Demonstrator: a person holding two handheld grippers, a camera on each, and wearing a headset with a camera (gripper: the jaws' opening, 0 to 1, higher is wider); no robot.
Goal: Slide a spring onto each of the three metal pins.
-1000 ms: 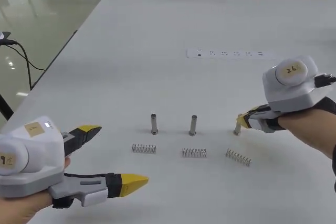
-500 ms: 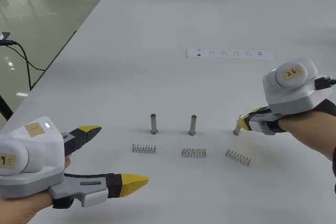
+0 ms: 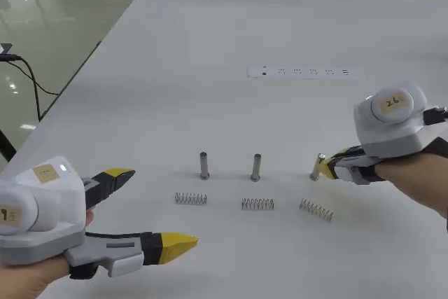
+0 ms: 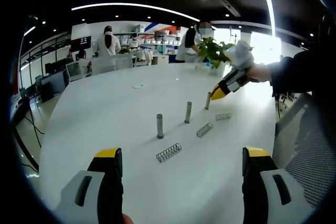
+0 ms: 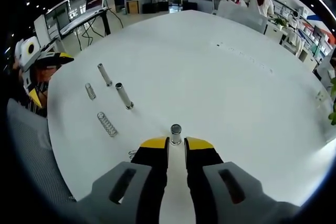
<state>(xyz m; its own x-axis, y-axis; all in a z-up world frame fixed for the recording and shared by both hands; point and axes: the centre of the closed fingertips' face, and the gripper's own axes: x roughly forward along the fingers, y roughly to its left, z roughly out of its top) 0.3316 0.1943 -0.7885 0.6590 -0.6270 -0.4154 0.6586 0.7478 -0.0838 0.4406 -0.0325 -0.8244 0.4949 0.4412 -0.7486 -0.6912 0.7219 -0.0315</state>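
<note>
Three metal pins stand in a row on the white table: left pin (image 3: pixel 204 164), middle pin (image 3: pixel 256 167), right pin (image 3: pixel 318 167). In front of each lies a spring: left spring (image 3: pixel 190 199), middle spring (image 3: pixel 257 204), right spring (image 3: pixel 316 209). My right gripper (image 3: pixel 327 167) reaches in from the right, its yellow tips shut on the right pin (image 5: pixel 175 134), which leans slightly. My left gripper (image 3: pixel 158 208) hovers open at the front left, short of the left spring (image 4: pixel 168 152), with nothing between its fingers.
A white power strip (image 3: pixel 306 72) lies flat further back on the table. The table's left edge (image 3: pixel 84 68) drops to the floor, where a black cable runs. People stand at desks in the distance behind the table.
My right gripper has drawn slightly to the right, and the right pin now leans a little at its tips. The left gripper has stayed put.
</note>
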